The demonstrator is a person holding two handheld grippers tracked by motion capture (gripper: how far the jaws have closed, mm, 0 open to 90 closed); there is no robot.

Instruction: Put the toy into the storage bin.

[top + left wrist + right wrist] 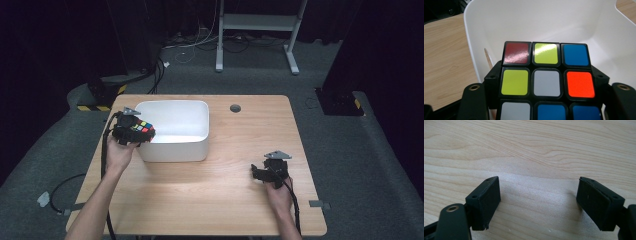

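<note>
A Rubik's cube (547, 82) with red, yellow, blue, white and orange stickers sits clamped between the jaws of my left gripper (547, 95), which is shut on it. In the high view the cube (141, 127) is held at the left rim of the white bin (192, 147), level with its top edge. The bin's white inside wall (536, 22) rises just beyond the cube. My right gripper (257, 173) rests low over the bare table at the right, pointing left. Its jaws stand wide apart, and between the black pads (487, 200) lies nothing but wood.
The wooden table (210, 200) has a round cable hole (235, 108) near its far edge. Cables trail from both grippers off the front. Beyond the table are a grey carpet, a white desk frame (257, 30) and dark stands.
</note>
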